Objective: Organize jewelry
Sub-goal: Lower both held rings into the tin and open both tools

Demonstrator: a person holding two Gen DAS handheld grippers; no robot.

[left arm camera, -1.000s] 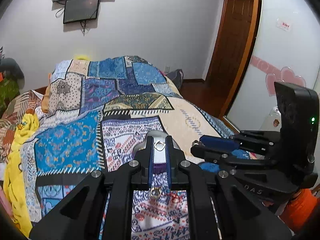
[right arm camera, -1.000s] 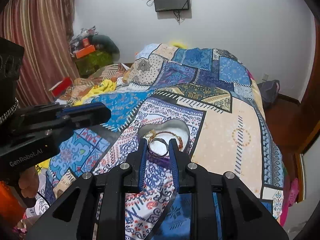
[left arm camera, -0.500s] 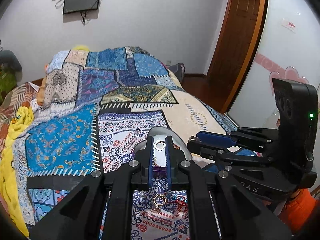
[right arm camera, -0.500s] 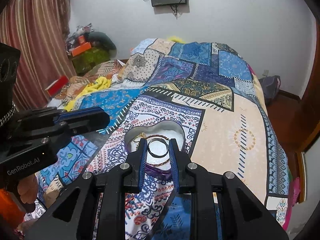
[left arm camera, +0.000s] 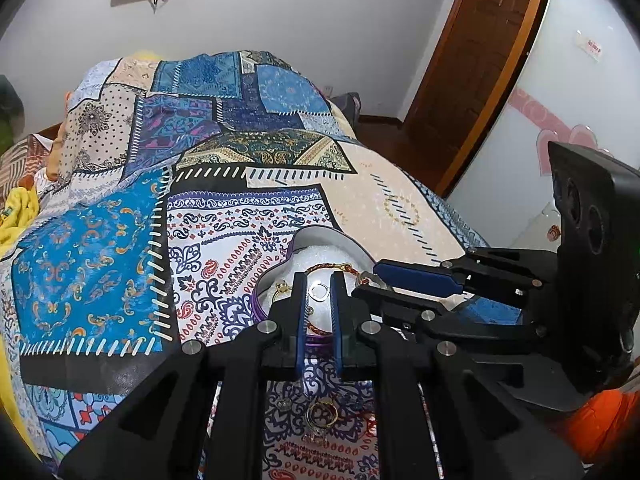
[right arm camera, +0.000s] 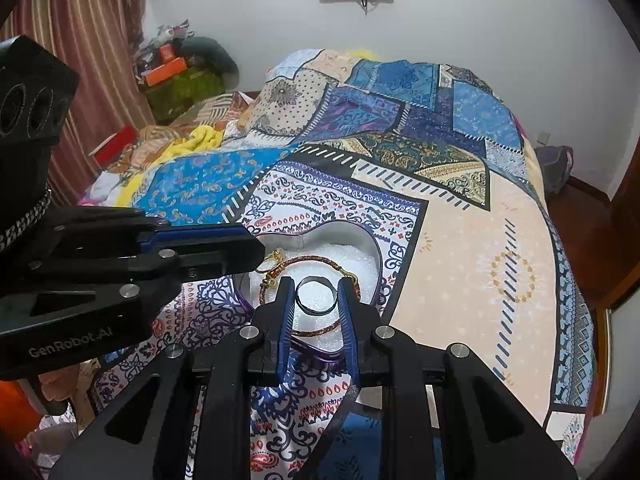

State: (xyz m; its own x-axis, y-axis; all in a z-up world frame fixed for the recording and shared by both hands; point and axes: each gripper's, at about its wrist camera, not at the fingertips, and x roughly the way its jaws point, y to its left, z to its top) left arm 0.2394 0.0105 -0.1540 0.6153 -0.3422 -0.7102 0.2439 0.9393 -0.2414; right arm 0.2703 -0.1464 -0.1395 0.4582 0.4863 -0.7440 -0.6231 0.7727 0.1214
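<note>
- A bed (right arm camera: 472, 248) under a patchwork quilt fills the room; a wooden door (left arm camera: 476, 64) stands at the far right.
- A heart-shaped box (right arm camera: 340, 236) with white lining sits on the quilt, a braided bracelet (right arm camera: 320, 258) lying inside.
- The right gripper (right arm camera: 317, 300) pinches a dark ring (right arm camera: 316, 295) above the box.
- The left gripper (left arm camera: 319, 292) clamps a small silver ring (left arm camera: 319, 291) over the box.
- A gold ring (left arm camera: 322, 414) lies on the quilt nearer than the box.

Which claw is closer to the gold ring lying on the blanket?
Left. The left claw reaches over the gold ring, which lies just beneath its arms; the right claw is farther off, over the heart-shaped white box.
</note>
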